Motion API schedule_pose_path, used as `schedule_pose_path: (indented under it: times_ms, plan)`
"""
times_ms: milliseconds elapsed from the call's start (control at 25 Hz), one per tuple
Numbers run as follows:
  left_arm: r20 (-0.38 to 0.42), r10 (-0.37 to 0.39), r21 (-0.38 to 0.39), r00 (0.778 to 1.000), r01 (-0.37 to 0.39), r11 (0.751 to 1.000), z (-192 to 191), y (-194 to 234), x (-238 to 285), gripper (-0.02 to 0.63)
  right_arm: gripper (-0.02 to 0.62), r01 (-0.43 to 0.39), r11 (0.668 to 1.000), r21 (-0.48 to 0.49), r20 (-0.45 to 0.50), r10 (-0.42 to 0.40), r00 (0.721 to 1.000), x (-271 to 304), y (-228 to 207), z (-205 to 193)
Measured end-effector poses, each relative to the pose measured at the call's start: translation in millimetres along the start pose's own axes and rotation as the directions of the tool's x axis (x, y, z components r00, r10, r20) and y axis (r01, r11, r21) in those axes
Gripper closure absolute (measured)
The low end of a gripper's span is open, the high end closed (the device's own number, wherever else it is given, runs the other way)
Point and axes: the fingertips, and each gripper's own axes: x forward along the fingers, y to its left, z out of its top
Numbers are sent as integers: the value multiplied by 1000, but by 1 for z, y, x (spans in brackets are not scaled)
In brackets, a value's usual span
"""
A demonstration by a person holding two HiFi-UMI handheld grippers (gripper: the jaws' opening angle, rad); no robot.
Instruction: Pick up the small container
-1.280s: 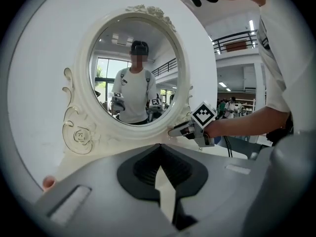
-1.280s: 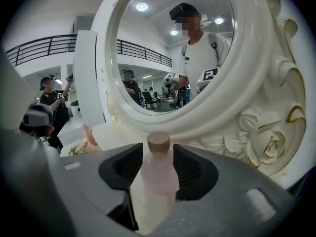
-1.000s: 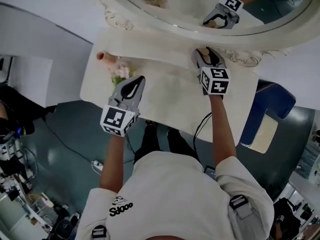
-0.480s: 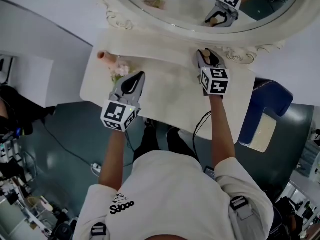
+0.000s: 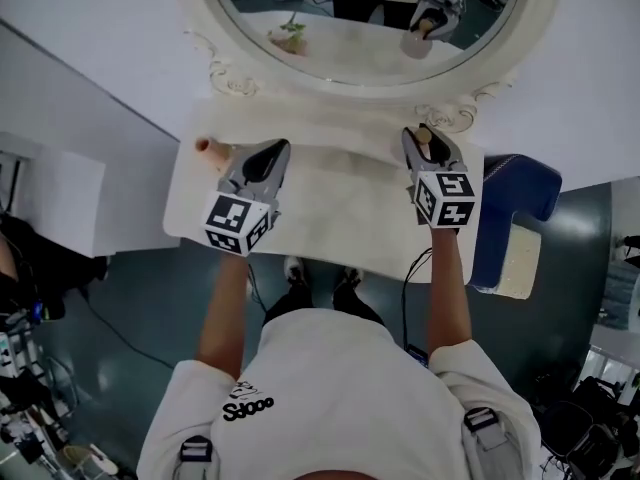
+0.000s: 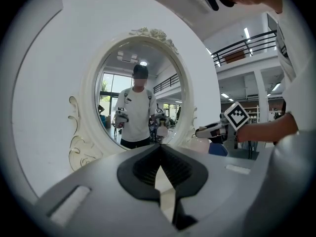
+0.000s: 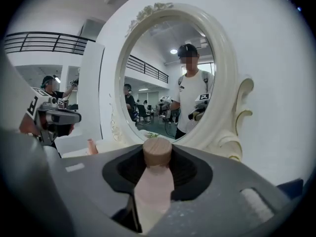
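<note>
head view only: layout. Both grippers are over the white tabletop (image 5: 340, 218), in front of the oval mirror (image 5: 370, 8). A blue chair (image 5: 520, 203) sits just right of the tabletop. A pinkish item (image 5: 212, 149) lies at the far left, just left of the left gripper (image 5: 272, 151).
right gripper view only: detail of the small container (image 7: 153, 191). It has a pale pink body and a round wooden cap (image 7: 157, 151) poking out past the jaw tips. The head view shows only a sliver of it (image 5: 424, 140).
left gripper view only: how its own jaws (image 6: 160, 149) stand. The head view is too coarse for that.
right gripper (image 5: 426, 133): jaws partly closed, pads clamped on both sides of the small container's body. The container runs along the jaws, cap end forward.
left gripper: jaw tips meet and nothing is between them. Only tabletop shows through the slot below the tips.
small container location: in the right gripper, over the far right of the tabletop, close to the mirror frame. Can't tell whether its base is clear of the tabletop.
</note>
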Motion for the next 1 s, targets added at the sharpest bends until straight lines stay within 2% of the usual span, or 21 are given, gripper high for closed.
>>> schedule_pose_path:
  times_ms: [160,400,720,1000]
  plan:
    - [12,-36,39,999,35,999,11,9,11,586,465,23,1000,-6,37,-22,999,-29,2,19]
    - [-9,-96,89,995,96,991,27,4,55,586,465,65,998,-18,74,-63,995,-61,-22,37]
    - [23,-158,166,987,152,974,61,-8,69,586,465,111,993,-27,114,-107,988,-80,-20,63]
    - [54,-192,219,980,176,960,88,-19,69,586,465,102,993,-60,148,-92,985,-90,-7,84]
